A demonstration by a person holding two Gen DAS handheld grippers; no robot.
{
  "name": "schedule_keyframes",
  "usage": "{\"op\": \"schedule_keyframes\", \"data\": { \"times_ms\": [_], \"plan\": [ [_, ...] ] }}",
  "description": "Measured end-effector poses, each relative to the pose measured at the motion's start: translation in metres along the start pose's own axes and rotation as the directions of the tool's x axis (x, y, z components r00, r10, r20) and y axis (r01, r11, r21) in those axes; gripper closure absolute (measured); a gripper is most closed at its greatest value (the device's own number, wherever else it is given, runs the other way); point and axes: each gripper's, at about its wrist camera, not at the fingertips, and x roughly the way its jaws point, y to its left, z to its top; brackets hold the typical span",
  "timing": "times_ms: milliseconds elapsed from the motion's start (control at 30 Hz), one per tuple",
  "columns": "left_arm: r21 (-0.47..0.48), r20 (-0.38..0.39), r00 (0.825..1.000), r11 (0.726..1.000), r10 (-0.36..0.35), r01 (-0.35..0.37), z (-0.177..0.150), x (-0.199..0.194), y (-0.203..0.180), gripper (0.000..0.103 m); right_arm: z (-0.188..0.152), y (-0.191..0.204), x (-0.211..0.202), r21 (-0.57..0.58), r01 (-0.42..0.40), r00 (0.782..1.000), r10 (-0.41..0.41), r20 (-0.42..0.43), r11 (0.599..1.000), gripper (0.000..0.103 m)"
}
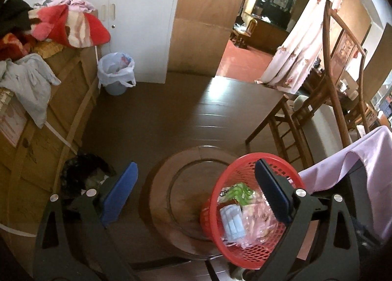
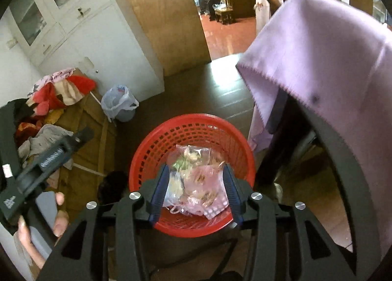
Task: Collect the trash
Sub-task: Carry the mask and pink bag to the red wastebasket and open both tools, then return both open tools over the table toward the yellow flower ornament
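A red mesh basket (image 1: 232,173) (image 2: 156,148) holds trash: pink plastic wrappers (image 2: 205,183), a light blue packet (image 1: 232,224) and a green wrapper (image 1: 241,189). It sits on a round wooden stool (image 1: 176,183). My left gripper (image 1: 196,193) is open and empty above the stool, its right finger over the basket. My right gripper (image 2: 196,190) hovers over the basket with the jaws apart around the pink wrappers; whether the pads touch them is unclear. The left gripper also shows in the right wrist view (image 2: 49,156).
A lined bin (image 1: 116,73) (image 2: 120,103) stands by the white cupboard (image 1: 137,11). Clothes (image 1: 56,24) lie piled on cardboard boxes (image 1: 49,134) at the left. A lilac cloth (image 2: 318,73) hangs over a chair at the right. Wooden chairs (image 1: 330,99) stand behind.
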Motion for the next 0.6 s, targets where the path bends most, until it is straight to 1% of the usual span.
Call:
{"op": "schedule_keyframes", "data": {
  "times_ms": [133,300,367,600],
  "plan": [
    [0.017,0.011,1.000,1.000,-0.018,0.018,-0.002,-0.003,-0.005,0.010,0.002,-0.001,-0.024,0.008,0.006,0.999,-0.007,0.048,1.000,0.058],
    [0.080,0.073,0.997,0.997,-0.008,0.002,-0.007,-0.016,-0.021,0.010,0.003,-0.006,-0.054,0.023,0.017,0.995,-0.020,0.102,1.000,0.056],
    [0.096,0.088,0.996,0.995,-0.022,0.013,-0.008,-0.021,-0.026,0.010,0.001,-0.010,-0.069,0.026,0.029,0.992,-0.033,0.125,0.999,0.052],
    [0.137,0.122,0.991,0.990,-0.055,0.038,-0.013,-0.034,-0.042,0.010,-0.008,-0.021,-0.116,0.053,0.064,0.977,-0.073,0.198,0.997,0.050]
  ]
}}
